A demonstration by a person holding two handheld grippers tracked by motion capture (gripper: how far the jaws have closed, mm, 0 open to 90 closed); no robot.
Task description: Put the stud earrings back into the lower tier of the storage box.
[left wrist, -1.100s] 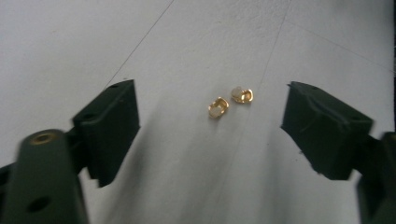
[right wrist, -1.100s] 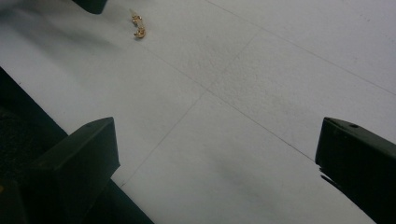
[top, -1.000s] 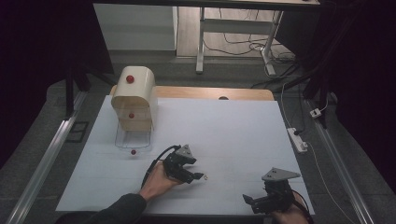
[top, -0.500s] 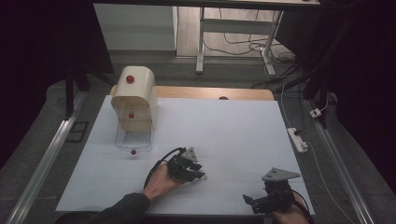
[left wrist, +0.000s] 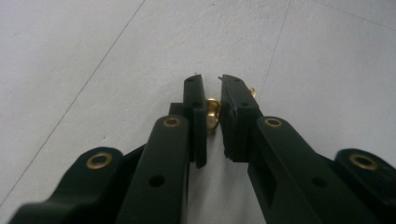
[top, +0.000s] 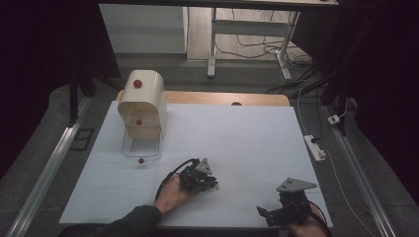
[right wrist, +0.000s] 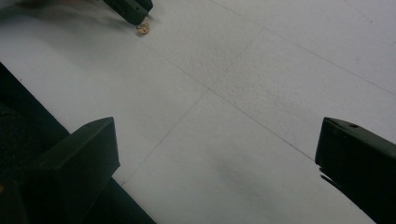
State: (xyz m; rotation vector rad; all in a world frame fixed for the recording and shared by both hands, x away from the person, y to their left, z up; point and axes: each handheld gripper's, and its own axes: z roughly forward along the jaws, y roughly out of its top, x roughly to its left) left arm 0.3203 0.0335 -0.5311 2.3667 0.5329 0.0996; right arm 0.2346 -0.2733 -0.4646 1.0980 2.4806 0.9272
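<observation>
High view: the left gripper is lying low on the white, matte table sheet, near centre, with a hand wrapping around its black body. The right gripper is sitting at the near right edge, its grey three-cornered plate facing up. At far left, a cream, round-topped box with red knobs is standing over a clear, open tray.

Left gripper view: the two flat black jaws are pinching a small, shiny, gold-coloured metal piece, rounded in shape, just above the faintly grained sheet.

Right gripper view: the blocky black jaws are standing wide apart, grasping nothing. Far off at upper left, the gold piece is showing at the tip of the left gripper.
</observation>
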